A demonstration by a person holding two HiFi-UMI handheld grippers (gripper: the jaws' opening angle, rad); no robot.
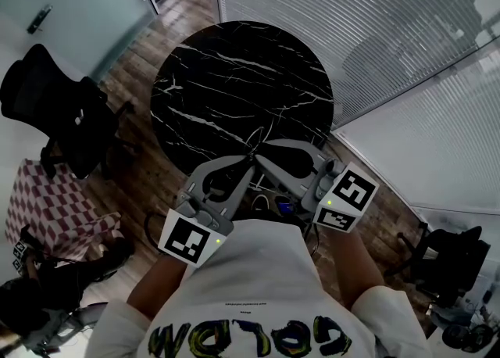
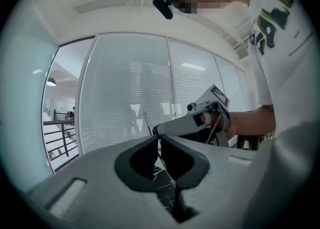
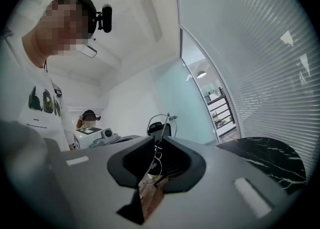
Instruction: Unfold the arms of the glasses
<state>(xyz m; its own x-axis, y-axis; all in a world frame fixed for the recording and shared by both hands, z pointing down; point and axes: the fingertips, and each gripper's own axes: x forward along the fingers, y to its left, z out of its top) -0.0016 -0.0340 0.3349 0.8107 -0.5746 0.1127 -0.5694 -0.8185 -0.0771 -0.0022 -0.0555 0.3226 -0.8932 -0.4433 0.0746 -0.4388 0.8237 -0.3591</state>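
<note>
Thin wire-framed glasses (image 1: 255, 141) hang in the air over the near edge of the round black marble table (image 1: 234, 75), held between both grippers, whose tips meet there. My left gripper (image 1: 248, 167) comes in from the left and my right gripper (image 1: 261, 159) from the right. In the left gripper view the jaws (image 2: 159, 141) are pressed together on a thin glasses arm (image 2: 148, 124) that sticks up past them, with the right gripper (image 2: 157, 130) right behind. In the right gripper view the jaws (image 3: 155, 142) are closed on the wire frame (image 3: 159, 126), with a lens rim and an arm rising above them.
A black office chair (image 1: 55, 114) and a checkered cloth (image 1: 47, 208) stand to the left on the wood floor. Glass walls with blinds (image 1: 375, 20) run along the right. Another chair (image 1: 453, 263) is at the lower right. A second person (image 3: 89, 118) is far behind.
</note>
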